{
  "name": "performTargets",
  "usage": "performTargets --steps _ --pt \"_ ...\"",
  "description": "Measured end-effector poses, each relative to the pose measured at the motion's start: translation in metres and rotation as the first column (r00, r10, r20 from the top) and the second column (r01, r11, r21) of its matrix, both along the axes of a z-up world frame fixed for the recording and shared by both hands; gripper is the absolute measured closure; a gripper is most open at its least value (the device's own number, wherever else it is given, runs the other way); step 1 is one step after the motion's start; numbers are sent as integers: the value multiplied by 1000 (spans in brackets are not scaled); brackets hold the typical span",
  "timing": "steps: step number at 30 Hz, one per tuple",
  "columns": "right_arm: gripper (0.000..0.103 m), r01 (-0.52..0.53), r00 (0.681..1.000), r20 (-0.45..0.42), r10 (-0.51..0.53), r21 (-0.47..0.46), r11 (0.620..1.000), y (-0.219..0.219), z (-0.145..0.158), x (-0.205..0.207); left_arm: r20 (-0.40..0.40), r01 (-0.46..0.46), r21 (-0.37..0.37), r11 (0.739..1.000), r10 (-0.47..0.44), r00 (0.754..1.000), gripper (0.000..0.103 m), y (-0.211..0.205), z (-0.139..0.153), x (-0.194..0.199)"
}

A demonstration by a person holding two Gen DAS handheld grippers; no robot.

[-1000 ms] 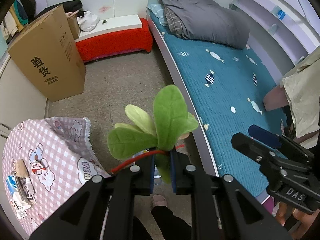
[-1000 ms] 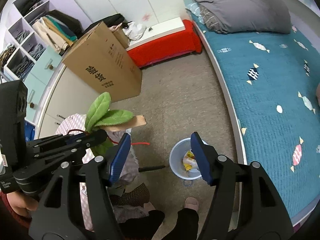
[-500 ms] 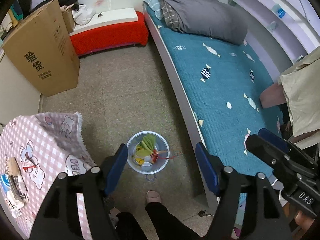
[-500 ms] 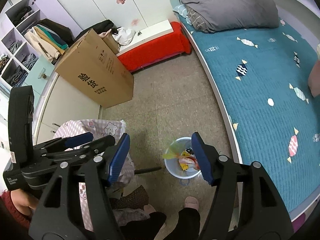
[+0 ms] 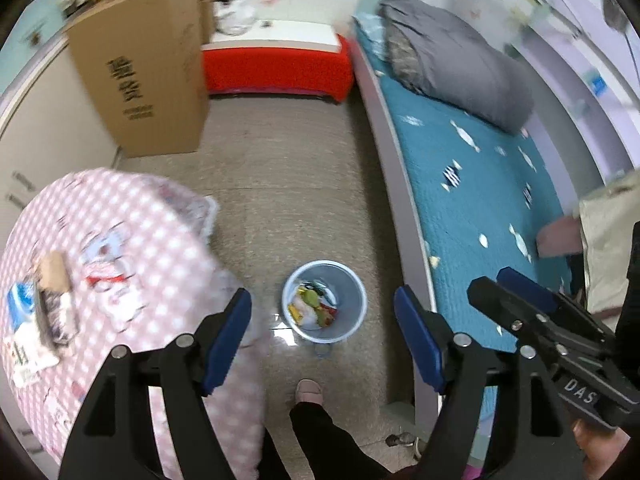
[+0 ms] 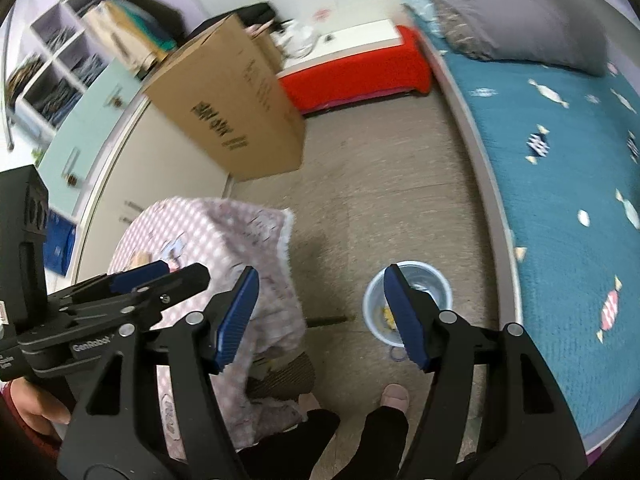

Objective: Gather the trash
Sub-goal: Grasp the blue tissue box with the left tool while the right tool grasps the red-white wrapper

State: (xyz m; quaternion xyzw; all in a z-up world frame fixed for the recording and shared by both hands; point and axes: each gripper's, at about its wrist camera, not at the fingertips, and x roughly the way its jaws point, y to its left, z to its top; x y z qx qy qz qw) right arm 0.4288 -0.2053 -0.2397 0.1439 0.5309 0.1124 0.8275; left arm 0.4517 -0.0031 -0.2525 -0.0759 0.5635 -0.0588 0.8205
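Observation:
A pale blue waste bin (image 5: pixel 325 306) stands on the floor between the table and the bed, with green, yellow and red scraps (image 5: pixel 314 309) inside. It also shows in the right wrist view (image 6: pixel 440 285), partly behind a finger. My left gripper (image 5: pixel 322 334) is open and empty, high above the bin. My right gripper (image 6: pixel 320 316) is open and empty, also high above the floor. Several wrappers and a cardboard piece (image 5: pixel 44 300) lie on the pink checked tablecloth (image 5: pixel 132 240).
A teal bed (image 5: pixel 488 184) with a grey duvet (image 5: pixel 452 64) runs along the right. A large cardboard box (image 5: pixel 144 72) and a red bench (image 5: pixel 276 68) stand at the back. A person's foot (image 5: pixel 308 392) is near the bin. Shelves (image 6: pixel 60 60) line the left wall.
A second ago my left gripper was shut on a green leafy toy plant. It opened and the plant dropped into the bin. Both grippers have since swung left toward the table.

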Motion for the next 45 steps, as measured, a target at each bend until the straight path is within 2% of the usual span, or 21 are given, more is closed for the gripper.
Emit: performTargets --steps 4,8,12,14,16,19,25,27,28,29,30,36,42,45 --pt "39 -98 995 -16 98 5 995 62 -7 6 5 -108 19 994 107 994 30 64 2 -15" --pt "39 -173 984 -33 173 13 985 116 -17 9 12 -225 61 972 225 974 30 135 -1 -34" --pt "39 -233 971 -52 234 23 972 171 -29 10 1 -343 115 932 345 939 30 207 -13 -54" --pt "39 -254 965 -64 255 25 967 196 -36 9 -11 -399 181 899 408 913 30 243 -21 -63" --pt "39 -269 960 -73 270 27 963 216 -42 9 -19 -441 200 875 454 891 30 274 -29 -71" --pt "39 -273 957 -94 274 27 962 243 -54 10 -57 -471 206 858 491 869 30 310 -46 -76" --pt "39 -256 959 -118 256 17 967 277 -70 17 -138 -424 251 870 466 874 30 336 -82 -70" --pt "39 -248 961 -122 247 7 969 283 -74 20 -161 -407 241 881 450 878 31 342 -93 -67" --pt "39 -242 963 -123 241 1 970 286 -76 22 -164 -398 242 885 442 882 35 344 -96 -67" --pt "39 -238 964 -123 235 -12 971 289 -78 25 -161 -395 239 887 437 885 53 345 -97 -66" --pt "39 -236 965 -121 232 -25 971 291 -80 27 -168 -391 224 893 431 887 53 349 -98 -66" --pt "33 -250 966 -103 238 -124 960 310 -96 43 -133 -402 158 902 423 896 56 360 -83 -72" --pt "32 -336 941 -115 319 -184 924 339 -120 59 -58 -457 95 884 463 884 56 372 -55 -76" --pt "30 -365 930 -128 346 -196 910 347 -133 66 -33 -479 98 873 484 875 56 374 -48 -76"
